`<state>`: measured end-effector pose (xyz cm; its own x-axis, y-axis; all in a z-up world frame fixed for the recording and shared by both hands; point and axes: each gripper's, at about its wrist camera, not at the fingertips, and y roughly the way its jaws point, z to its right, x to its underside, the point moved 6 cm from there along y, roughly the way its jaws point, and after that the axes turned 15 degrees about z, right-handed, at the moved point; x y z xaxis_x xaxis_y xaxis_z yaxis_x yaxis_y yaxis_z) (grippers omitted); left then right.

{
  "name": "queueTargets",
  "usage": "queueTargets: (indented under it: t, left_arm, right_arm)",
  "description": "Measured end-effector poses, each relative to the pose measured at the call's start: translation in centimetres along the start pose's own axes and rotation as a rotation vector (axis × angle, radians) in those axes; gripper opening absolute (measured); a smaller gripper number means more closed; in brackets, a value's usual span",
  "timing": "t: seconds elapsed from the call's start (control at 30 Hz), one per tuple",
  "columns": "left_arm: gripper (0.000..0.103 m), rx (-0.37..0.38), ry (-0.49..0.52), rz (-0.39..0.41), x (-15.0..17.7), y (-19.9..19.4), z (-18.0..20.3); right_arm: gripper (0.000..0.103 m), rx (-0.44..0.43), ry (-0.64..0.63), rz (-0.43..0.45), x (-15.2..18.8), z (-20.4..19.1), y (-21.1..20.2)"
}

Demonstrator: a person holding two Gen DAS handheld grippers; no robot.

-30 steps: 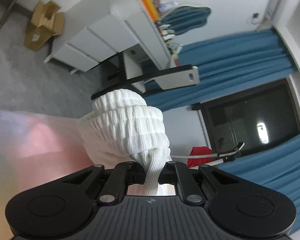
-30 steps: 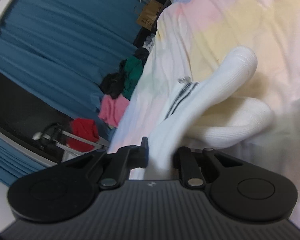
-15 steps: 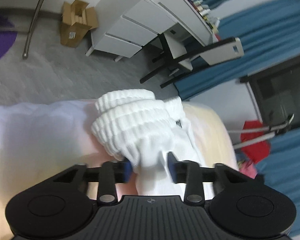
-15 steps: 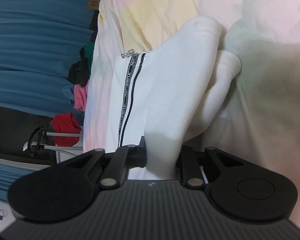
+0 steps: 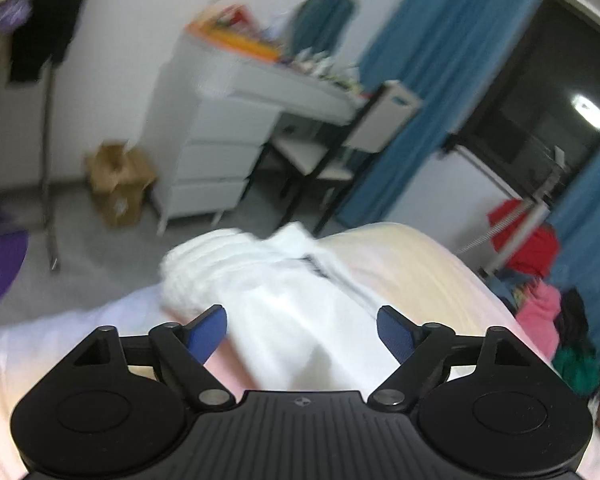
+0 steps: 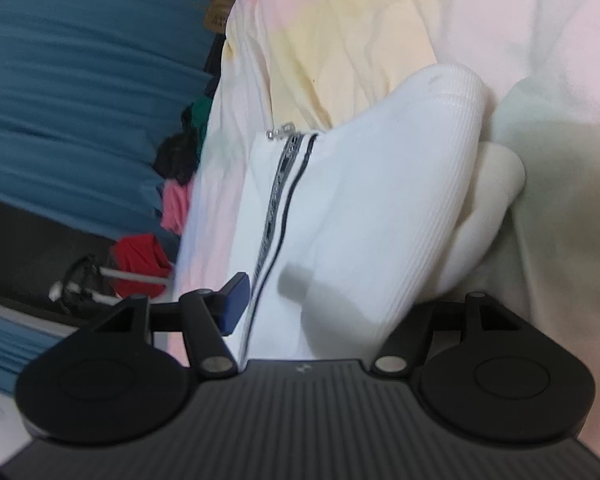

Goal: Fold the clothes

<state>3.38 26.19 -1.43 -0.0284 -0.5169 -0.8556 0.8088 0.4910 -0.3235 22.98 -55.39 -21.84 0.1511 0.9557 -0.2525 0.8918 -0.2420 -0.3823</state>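
A white ribbed garment point(image 5: 284, 304) with a black-striped band point(image 6: 278, 200) lies bunched on the pastel bed sheet point(image 5: 412, 264). In the left wrist view my left gripper point(image 5: 302, 328) stands open just above it, blue pads wide apart on either side of the cloth. The picture there is blurred. My right gripper point(image 6: 340, 300) is open too. Its left blue pad point(image 6: 234, 302) shows beside the striped band, and the garment point(image 6: 372, 200) hides the other fingertip. A small metal clasp point(image 6: 280, 131) sits at the top of the band.
Beyond the bed stand a white drawer desk point(image 5: 220, 128), a black-framed chair point(image 5: 340, 148) and a cardboard box point(image 5: 118, 184). Blue curtains point(image 5: 432, 80) hang behind. Red, pink, green and black clothes point(image 5: 540, 308) are heaped beside the bed's right edge.
Both grippers have opened and let go of the white garment, which now rests on the sheet. The left view has swung up toward the room.
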Motion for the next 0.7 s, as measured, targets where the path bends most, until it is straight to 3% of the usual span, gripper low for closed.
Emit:
queueTargets:
  t: [0.1,0.37,0.53,0.7]
  left_arm:
    - [0.087,0.089,0.084,0.003,1.8,-0.6,3.5]
    - [0.087,0.305,0.32,-0.119,9.7,-2.2,10.8]
    - [0.087,0.33,0.385,-0.094,11.8,-2.0,13.1]
    - [0.088,0.306,0.515,-0.131,15.5,0.3,15.2]
  right_arm:
    - [0.066,-0.041,0.054,0.035,-0.9,0.6,-0.2]
    - [0.066,-0.103,0.068,0.092,-1.9,0.8,-0.7]
    - [0.065,-0.093,0.029,0.033,-1.4,1.4,-0.2]
    - [0.063,-0.027,-0.155,0.044,-0.5,0.3,0.5]
